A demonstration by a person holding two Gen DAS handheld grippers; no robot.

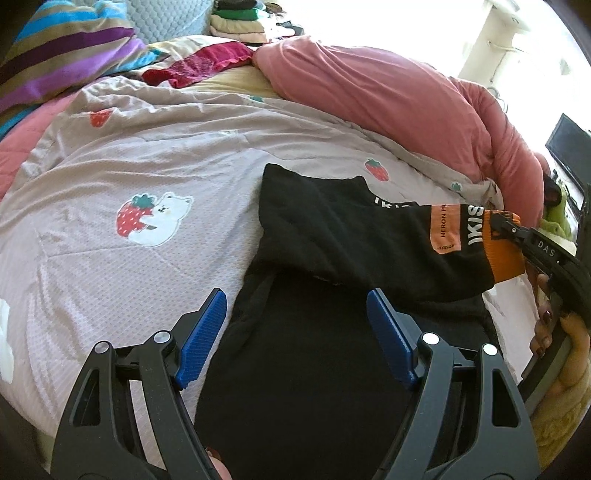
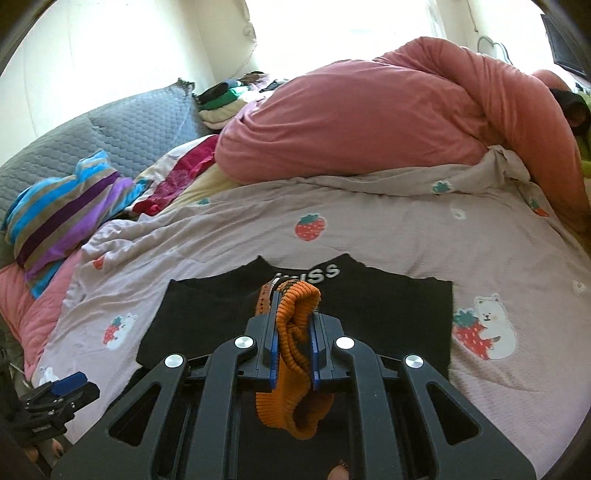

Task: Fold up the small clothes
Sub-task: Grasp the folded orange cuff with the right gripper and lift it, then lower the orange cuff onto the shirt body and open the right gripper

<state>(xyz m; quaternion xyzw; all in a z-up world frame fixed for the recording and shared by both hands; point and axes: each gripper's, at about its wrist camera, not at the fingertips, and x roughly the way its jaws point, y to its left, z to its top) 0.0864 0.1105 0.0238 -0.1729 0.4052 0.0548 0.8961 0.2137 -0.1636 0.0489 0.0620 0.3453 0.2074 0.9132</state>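
Observation:
A small black sweater (image 1: pixel 314 332) (image 2: pixel 388 310) lies on the pale strawberry-print quilt (image 1: pixel 129 155) (image 2: pixel 369 229). Its sleeve, with white lettering and an orange ribbed cuff (image 1: pixel 506 254) (image 2: pixel 295 332), is lifted across the body. My right gripper (image 2: pixel 293 317) (image 1: pixel 498 223) is shut on that cuff, which bunches between the blue pads and hangs below them. My left gripper (image 1: pixel 295 314) hovers open over the sweater's body, its blue pads (image 1: pixel 207 332) wide apart with only flat cloth beneath. In the right wrist view the left gripper (image 2: pixel 62 391) shows at the lower left.
A bulky pink duvet (image 1: pixel 388 96) (image 2: pixel 369 122) heaps along the far side. A striped cushion (image 1: pixel 62 48) (image 2: pixel 66 218) and red cloth (image 1: pixel 199 62) lie at the far left. Folded clothes (image 1: pixel 240 22) (image 2: pixel 221 107) are stacked behind, beside a grey quilted pad (image 2: pixel 110 136).

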